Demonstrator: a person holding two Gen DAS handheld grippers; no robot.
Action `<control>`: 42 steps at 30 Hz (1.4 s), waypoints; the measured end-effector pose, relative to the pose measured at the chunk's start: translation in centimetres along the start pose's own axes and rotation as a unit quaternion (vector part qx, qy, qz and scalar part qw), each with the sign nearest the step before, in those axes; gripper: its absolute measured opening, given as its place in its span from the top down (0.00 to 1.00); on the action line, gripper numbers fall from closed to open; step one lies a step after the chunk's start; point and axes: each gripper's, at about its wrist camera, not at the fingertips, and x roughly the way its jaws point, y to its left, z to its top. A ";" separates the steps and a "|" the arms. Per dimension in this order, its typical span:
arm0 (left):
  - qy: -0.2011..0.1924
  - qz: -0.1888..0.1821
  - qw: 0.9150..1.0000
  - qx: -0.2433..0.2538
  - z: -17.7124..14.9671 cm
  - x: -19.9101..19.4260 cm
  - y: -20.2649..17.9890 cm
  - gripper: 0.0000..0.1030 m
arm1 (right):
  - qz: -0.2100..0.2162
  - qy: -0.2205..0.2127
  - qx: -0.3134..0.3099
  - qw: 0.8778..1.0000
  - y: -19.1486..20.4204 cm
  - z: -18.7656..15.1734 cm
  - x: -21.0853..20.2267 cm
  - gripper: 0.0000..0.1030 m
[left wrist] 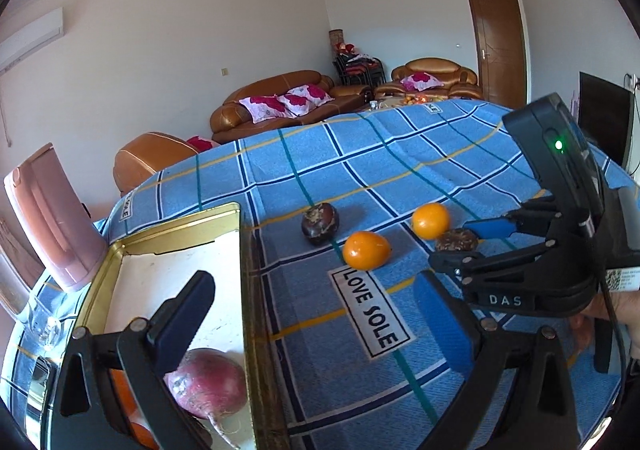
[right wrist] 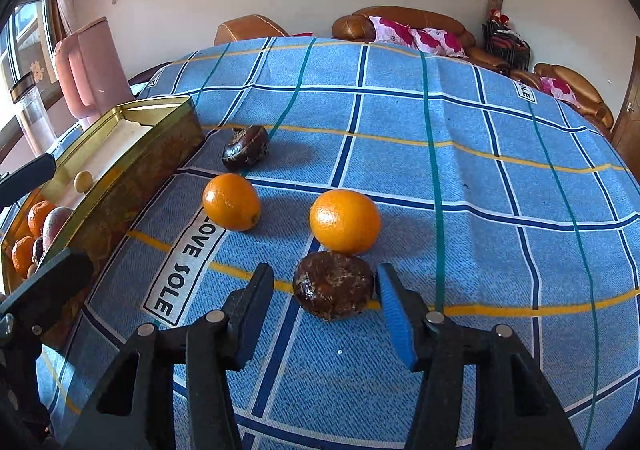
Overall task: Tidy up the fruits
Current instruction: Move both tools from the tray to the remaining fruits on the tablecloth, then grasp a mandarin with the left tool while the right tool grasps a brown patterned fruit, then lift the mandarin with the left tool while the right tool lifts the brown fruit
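Two oranges (right wrist: 231, 202) (right wrist: 345, 221) and two dark brown fruits (right wrist: 245, 147) (right wrist: 333, 285) lie on the blue checked cloth. My right gripper (right wrist: 325, 298) is open with its fingers on either side of the near brown fruit, low over the cloth; it also shows in the left wrist view (left wrist: 460, 246). A gold tin box (left wrist: 244, 250) holds a pink-red fruit (left wrist: 208, 382) and oranges (right wrist: 38, 216). My left gripper (left wrist: 316, 314) is open and empty, one finger over the tin, the other over the cloth.
A pink jug (left wrist: 52, 218) and a clear glass bottle (right wrist: 32, 114) stand behind the tin. Brown leather sofas (left wrist: 280, 98) with floral cushions sit beyond the table. The cloth (right wrist: 480, 210) spreads wide to the right.
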 end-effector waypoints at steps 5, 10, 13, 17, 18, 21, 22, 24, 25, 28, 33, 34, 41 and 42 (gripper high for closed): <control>0.000 0.032 0.999 -0.014 -0.3 0.0 1.8 0.01 | 0.008 -0.003 0.002 1.000 0.0 -0.1 -0.2 0.58; 0.003 0.016 0.999 -0.033 0.0 0.1 2.2 0.01 | 0.004 -0.013 -0.008 1.000 0.4 -0.3 -0.7 0.58; 0.017 -0.011 0.999 -0.037 0.5 0.6 1.3 0.01 | -0.011 -0.042 -0.012 0.999 0.6 -0.4 -1.9 0.59; 0.036 -0.037 0.998 -0.041 1.3 1.9 0.2 0.01 | -0.025 -0.066 -0.010 0.997 0.3 -0.3 -2.7 0.59; 0.042 -0.037 0.998 -0.041 1.5 2.5 0.0 0.01 | -0.029 -0.071 -0.007 0.997 0.0 -0.1 -2.8 0.59; 0.060 -0.031 0.997 -0.044 1.9 4.4 -0.5 0.01 | -0.041 -0.078 0.007 0.996 -1.1 0.3 -2.7 0.59; 0.066 -0.034 0.996 -0.048 2.0 4.9 -0.6 0.01 | -0.040 -0.078 0.014 0.996 -1.6 0.5 -2.5 0.58; 0.077 -0.038 0.995 -0.055 2.2 6.1 -0.9 0.02 | -0.044 -0.080 0.026 0.995 -2.3 0.7 -2.4 0.58; 0.083 -0.039 0.994 -0.060 2.3 6.7 -1.0 0.03 | -0.046 -0.081 0.031 0.995 -2.7 0.8 -2.4 0.58; 0.098 -0.050 0.992 -0.066 2.4 8.3 -1.6 0.08 | -0.040 -0.085 0.044 0.995 -3.4 0.8 -2.5 0.58; 0.132 -0.065 0.986 -0.074 2.2 10.4 -1.8 0.26 | -0.050 -0.092 0.030 0.994 -2.7 0.8 -2.6 0.58; 0.134 -0.069 0.985 -0.078 2.3 10.7 -1.8 0.27 | -0.053 -0.092 0.026 0.994 -2.6 0.8 -2.7 0.58; 0.153 -0.102 0.979 -0.092 1.9 11.6 -1.6 0.56 | -0.039 -0.088 0.022 0.995 -2.6 0.9 -2.4 0.58; 0.151 -0.107 0.978 -0.094 1.9 11.6 -1.5 0.56 | -0.039 -0.086 0.020 0.995 -2.5 0.9 -2.4 0.58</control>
